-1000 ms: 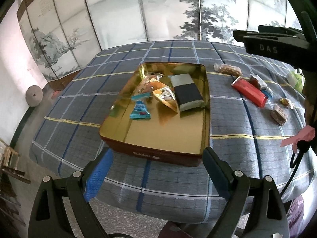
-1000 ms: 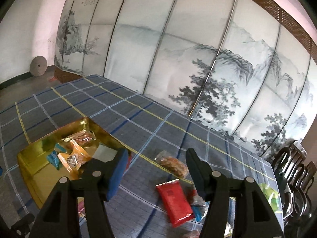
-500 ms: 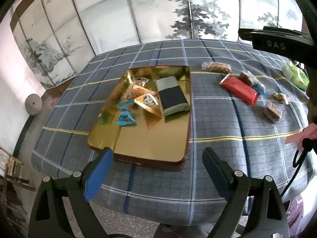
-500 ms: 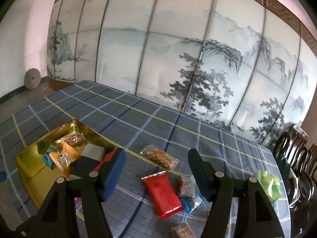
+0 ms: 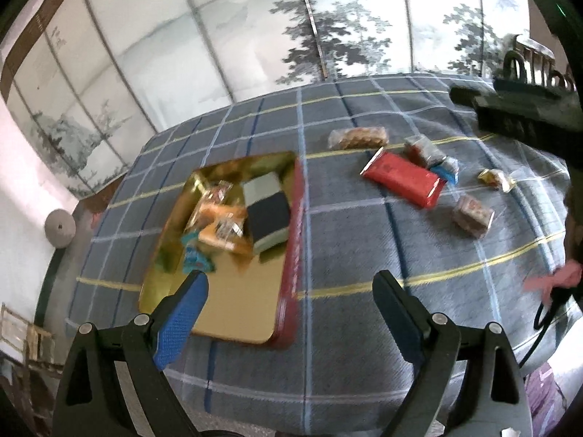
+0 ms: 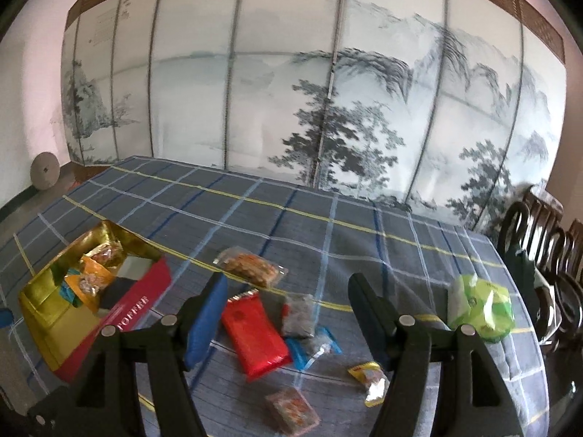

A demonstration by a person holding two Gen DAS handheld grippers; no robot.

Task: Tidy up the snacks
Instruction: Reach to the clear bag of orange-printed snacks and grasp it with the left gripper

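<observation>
A gold tin with a red wall [image 5: 291, 240] [image 6: 145, 302] sits on the table and holds several snacks, among them a grey and dark box [image 5: 267, 211]. Loose snacks lie to its right: a red packet [image 5: 402, 178] [image 6: 255, 331], a clear bag of brown snacks [image 5: 359, 137] [image 6: 251, 264], a grey pack [image 6: 298, 315], a blue-edged pack [image 6: 313, 346], a yellow candy [image 6: 370, 377] and a small pink pack [image 5: 473, 215] [image 6: 291, 409]. My left gripper [image 5: 291, 291] is open and empty above the table's near edge. My right gripper [image 6: 288, 295] is open and empty above the loose snacks.
A blue plaid cloth [image 5: 346, 240] covers the table. A green bag [image 6: 481, 307] sits at the right. Dark wooden chairs [image 6: 539, 236] stand past the right edge. A painted folding screen [image 6: 291, 91] lines the wall behind.
Both grippers have swung to the right: the tin has slid left in both views and the loose snacks have come toward the centre. Both grippers stay open.
</observation>
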